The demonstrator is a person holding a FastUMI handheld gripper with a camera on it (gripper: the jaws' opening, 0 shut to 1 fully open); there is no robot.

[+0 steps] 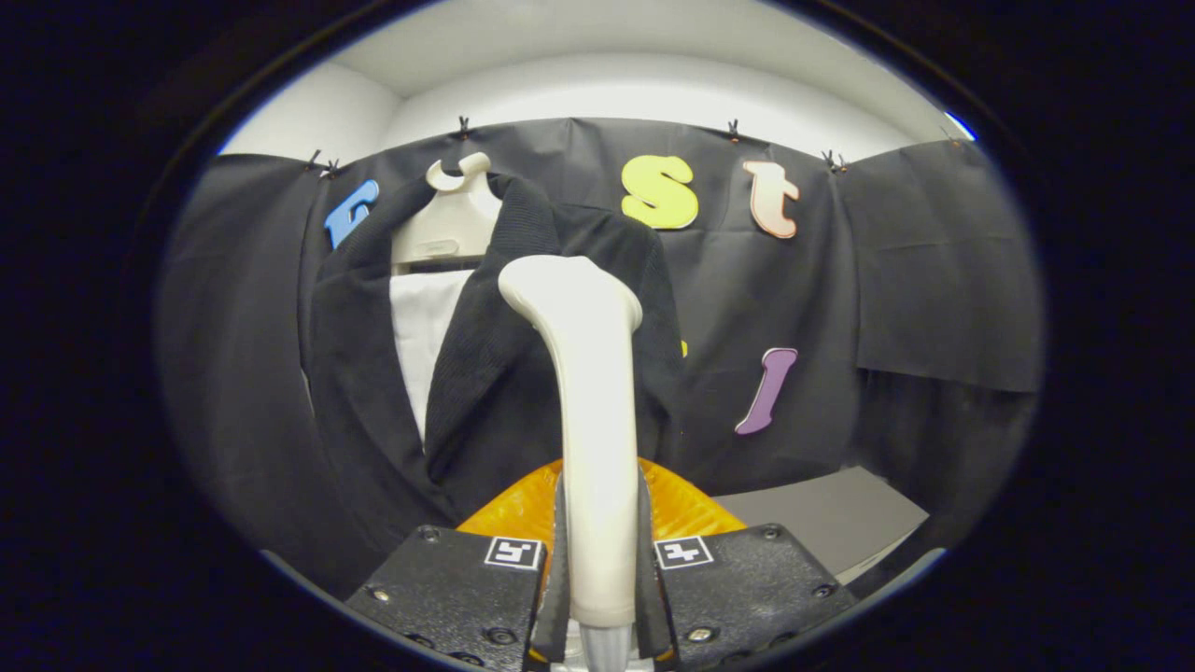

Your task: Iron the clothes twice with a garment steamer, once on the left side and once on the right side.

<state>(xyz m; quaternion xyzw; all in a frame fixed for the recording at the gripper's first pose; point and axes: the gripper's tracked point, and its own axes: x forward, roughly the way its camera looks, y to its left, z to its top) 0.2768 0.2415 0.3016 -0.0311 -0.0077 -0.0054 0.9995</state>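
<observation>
My gripper (598, 560) is shut on the cream handle of the garment steamer (588, 392), which stands upright between the fingers and rises ahead of them. Its rounded head sits against the right front panel of a dark jacket (485, 373). The jacket hangs on a cream hanger (453, 219) over a white shirt (422, 327), against the black cloth wall. The jacket's left lapel and left panel lie to the left of the steamer, uncovered.
A grey table surface (822, 518) lies beyond the fingers to the right, below the cloth wall. An orange ribbed part (509, 509) shows just behind the fingers around the steamer handle. White booth walls rise above the cloth.
</observation>
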